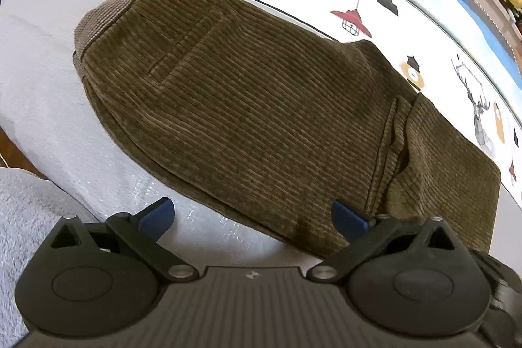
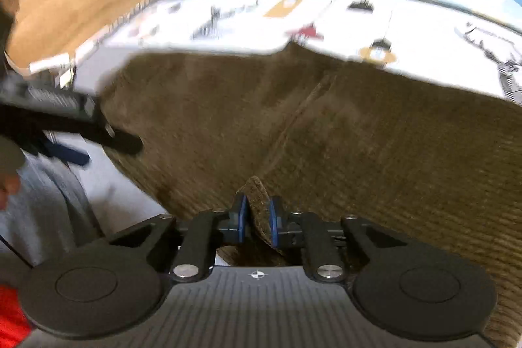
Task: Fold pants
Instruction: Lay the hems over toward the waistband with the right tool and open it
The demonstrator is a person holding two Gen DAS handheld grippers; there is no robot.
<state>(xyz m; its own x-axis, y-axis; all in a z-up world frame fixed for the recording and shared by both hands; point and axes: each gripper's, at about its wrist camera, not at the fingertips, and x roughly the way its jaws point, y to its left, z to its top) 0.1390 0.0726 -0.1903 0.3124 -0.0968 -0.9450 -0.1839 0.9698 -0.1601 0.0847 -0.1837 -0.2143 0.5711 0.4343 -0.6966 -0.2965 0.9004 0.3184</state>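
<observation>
Two grippers work the folded brown corduroy pants [image 1: 261, 93] on the grey bedspread [image 1: 39, 54]: right gripper [image 2: 256, 217] pinches the near hem edge; left gripper [image 1: 253, 217], spread, hovers beside the near fold.

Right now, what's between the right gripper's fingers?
A fold of the brown corduroy pants, pinched between the right gripper's blue-padded fingers, seen in the right wrist view.

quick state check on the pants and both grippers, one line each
pants: folded over, lying flat on the bed, near edge pinched up
left gripper: open, holding nothing, just above the pants' near edge
right gripper: shut on a fold of the pants' edge
</observation>
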